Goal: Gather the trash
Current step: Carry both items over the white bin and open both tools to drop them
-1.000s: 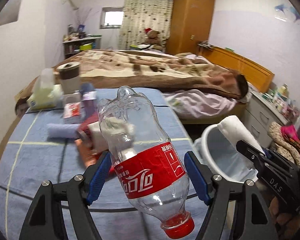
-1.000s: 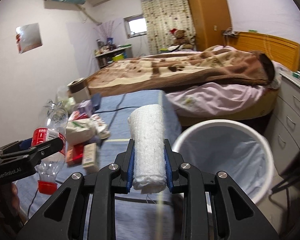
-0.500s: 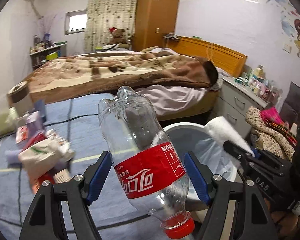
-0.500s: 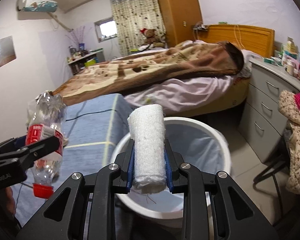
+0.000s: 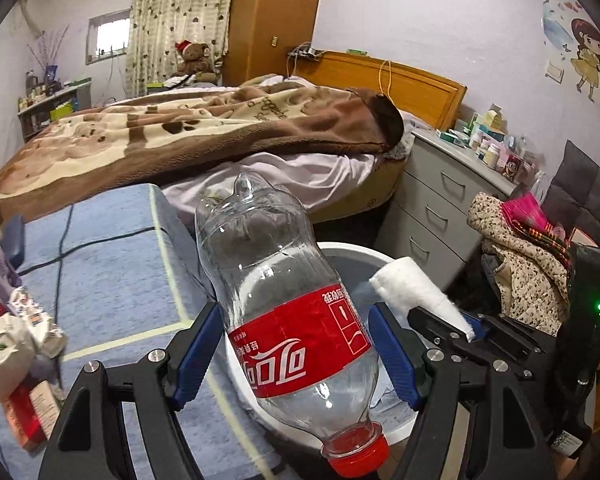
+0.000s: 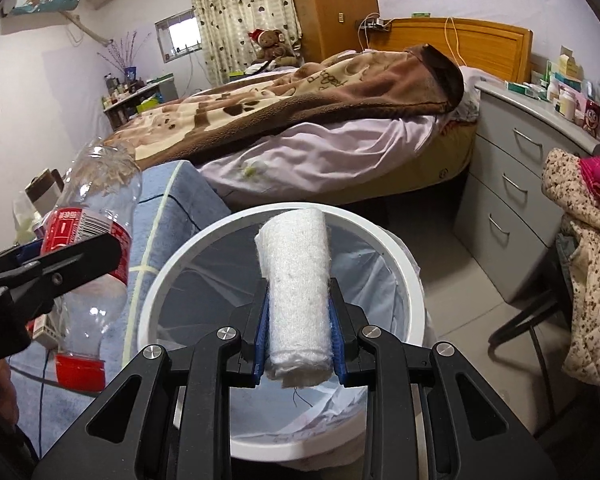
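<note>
My left gripper (image 5: 296, 356) is shut on an empty clear cola bottle (image 5: 284, 304) with a red label, cap end down, held over the near rim of the white trash bin (image 5: 356, 250). My right gripper (image 6: 298, 336) is shut on a white rolled cloth (image 6: 296, 280) and holds it directly above the bin's opening (image 6: 204, 240), which is lined with a clear bag. The right gripper and its roll (image 5: 416, 296) show in the left wrist view, and the bottle (image 6: 88, 216) shows at the left of the right wrist view.
A blue-covered table (image 5: 112, 264) at the left carries crumpled wrappers and boxes (image 5: 8, 344). A bed with a brown blanket (image 6: 300, 96) lies behind the bin. Grey drawers (image 6: 516, 184) and a chair piled with clothes (image 6: 584, 264) stand at the right.
Both grippers have swung right from the table to the bin, each keeping its hold. The roll is now over the bin's opening and the bottle over its rim.
</note>
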Motion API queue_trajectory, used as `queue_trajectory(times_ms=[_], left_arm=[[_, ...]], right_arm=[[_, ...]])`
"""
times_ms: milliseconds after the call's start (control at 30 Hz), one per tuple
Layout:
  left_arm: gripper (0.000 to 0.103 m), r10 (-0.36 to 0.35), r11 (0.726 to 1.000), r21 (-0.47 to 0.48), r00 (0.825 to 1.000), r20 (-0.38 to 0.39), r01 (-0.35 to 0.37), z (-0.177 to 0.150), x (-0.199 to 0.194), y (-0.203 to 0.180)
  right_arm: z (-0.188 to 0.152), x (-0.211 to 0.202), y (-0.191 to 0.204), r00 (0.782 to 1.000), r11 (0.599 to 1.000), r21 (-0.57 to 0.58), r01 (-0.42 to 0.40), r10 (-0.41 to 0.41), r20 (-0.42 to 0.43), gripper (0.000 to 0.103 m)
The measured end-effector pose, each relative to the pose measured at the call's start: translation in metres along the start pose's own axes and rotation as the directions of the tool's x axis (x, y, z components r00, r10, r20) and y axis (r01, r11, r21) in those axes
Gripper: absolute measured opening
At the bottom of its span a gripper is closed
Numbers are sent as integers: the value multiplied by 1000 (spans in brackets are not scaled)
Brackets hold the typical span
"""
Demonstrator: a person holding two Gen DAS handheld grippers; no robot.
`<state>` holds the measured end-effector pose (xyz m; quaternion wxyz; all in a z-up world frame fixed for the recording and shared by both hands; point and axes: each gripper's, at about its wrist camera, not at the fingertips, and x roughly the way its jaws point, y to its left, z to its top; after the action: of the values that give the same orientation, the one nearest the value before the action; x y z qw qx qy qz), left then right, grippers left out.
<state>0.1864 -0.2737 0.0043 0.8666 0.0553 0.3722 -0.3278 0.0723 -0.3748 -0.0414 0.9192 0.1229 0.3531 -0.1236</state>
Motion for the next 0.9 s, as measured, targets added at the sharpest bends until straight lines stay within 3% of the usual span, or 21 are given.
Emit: queue_trajectory(times_ms=[233,333,400,433,900], left_arm=[[75,-12,1000,-12,999,-38,11,-4,19,2],[76,-21,1000,-5,999,-33,21,-3,18,2],[78,-16,1000,-5,1000,-25,16,-2,16,3],[78,-13,1000,-7,1000,-25,13,-2,14,4],[79,60,997,-39,998,24,-59,-9,-28,31]], right_arm=[[2,9,-5,999,999,-23,35,-36,-28,28],[1,9,-7,998,998,-29,48,-49,-41,40],[1,8,-7,998,998,-28,55,-56,-35,58],[0,6,-8,998,999,-24,47,-48,-34,60],[5,-3,9,1000,1000,-14,22,-22,-3,60]])
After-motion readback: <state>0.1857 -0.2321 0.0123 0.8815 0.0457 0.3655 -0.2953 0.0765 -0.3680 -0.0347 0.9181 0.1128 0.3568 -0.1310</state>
